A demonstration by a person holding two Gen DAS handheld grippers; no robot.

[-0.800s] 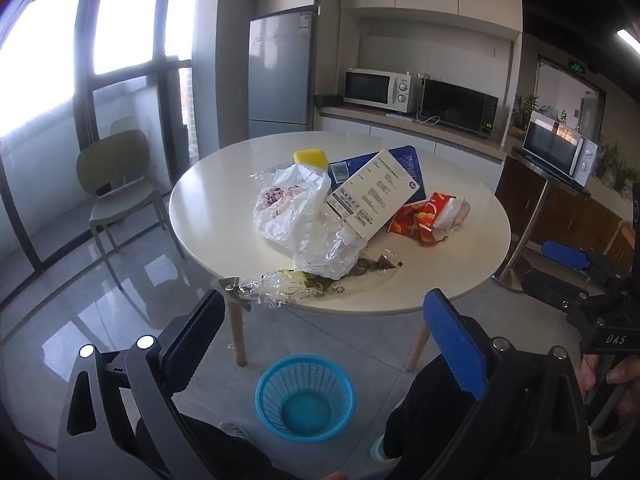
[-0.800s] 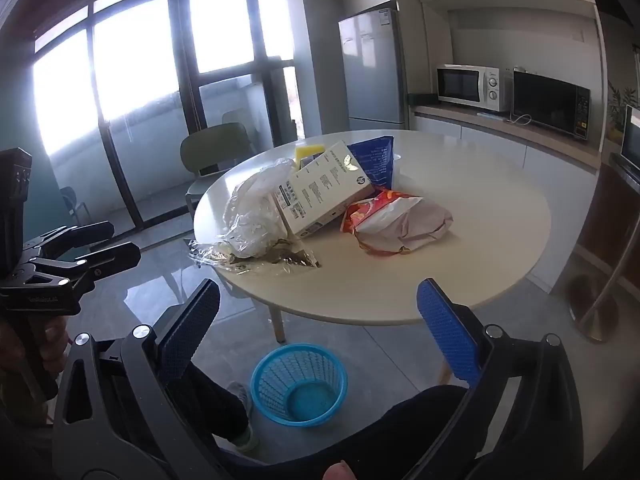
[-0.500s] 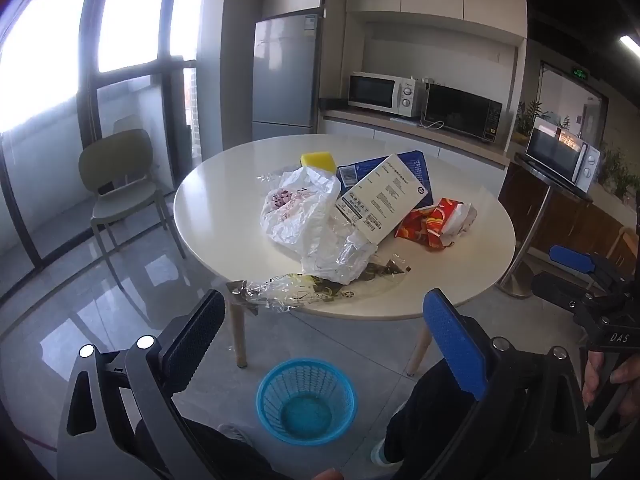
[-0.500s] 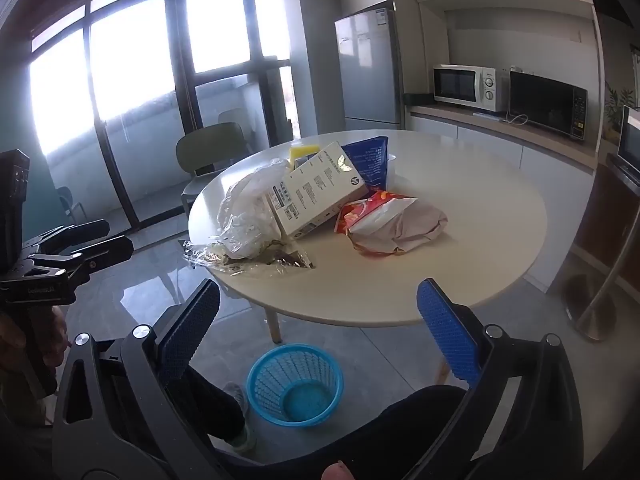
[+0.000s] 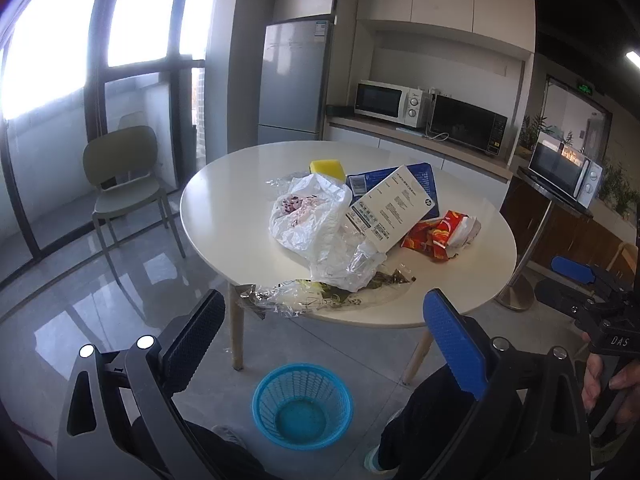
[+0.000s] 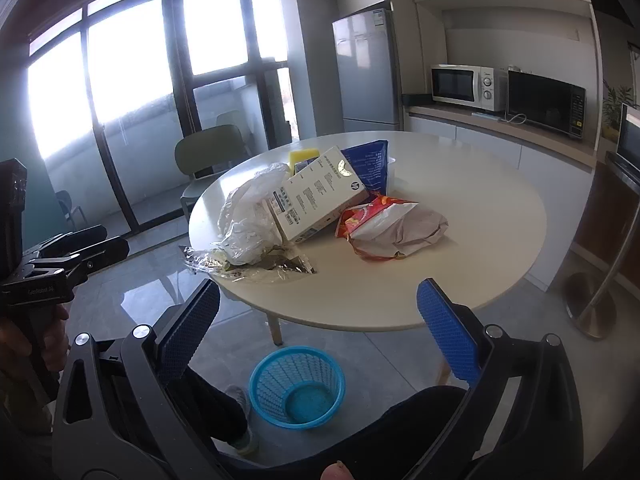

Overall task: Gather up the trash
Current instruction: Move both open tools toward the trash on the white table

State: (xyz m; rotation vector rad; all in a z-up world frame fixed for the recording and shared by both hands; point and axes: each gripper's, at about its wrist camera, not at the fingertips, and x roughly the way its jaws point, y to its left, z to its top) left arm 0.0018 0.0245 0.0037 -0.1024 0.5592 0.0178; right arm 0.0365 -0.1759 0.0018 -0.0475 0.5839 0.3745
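Trash lies on a round white table (image 5: 224, 208): a crumpled white plastic bag (image 5: 312, 216), a clear wrapper (image 5: 320, 300) hanging over the near edge, a white printed box (image 5: 392, 212), a blue packet (image 5: 424, 176), a red snack bag (image 5: 436, 236) and a yellow sponge (image 5: 327, 169). A blue mesh bin (image 5: 302, 414) stands on the floor below the table edge. My left gripper (image 5: 324, 324) is open and empty, short of the table. My right gripper (image 6: 320, 312) is open and empty, above the bin (image 6: 297, 386). The red bag (image 6: 394, 226) and box (image 6: 320, 200) show ahead.
A green chair (image 5: 120, 176) stands left of the table by the windows. A fridge (image 5: 294, 84) and a counter with microwaves (image 5: 388, 102) are behind. A metal stand base (image 6: 592, 308) is on the right floor. My legs are beside the bin.
Both grippers have drifted slightly, so the table and trash shift a little in each view. Both stay open and empty.
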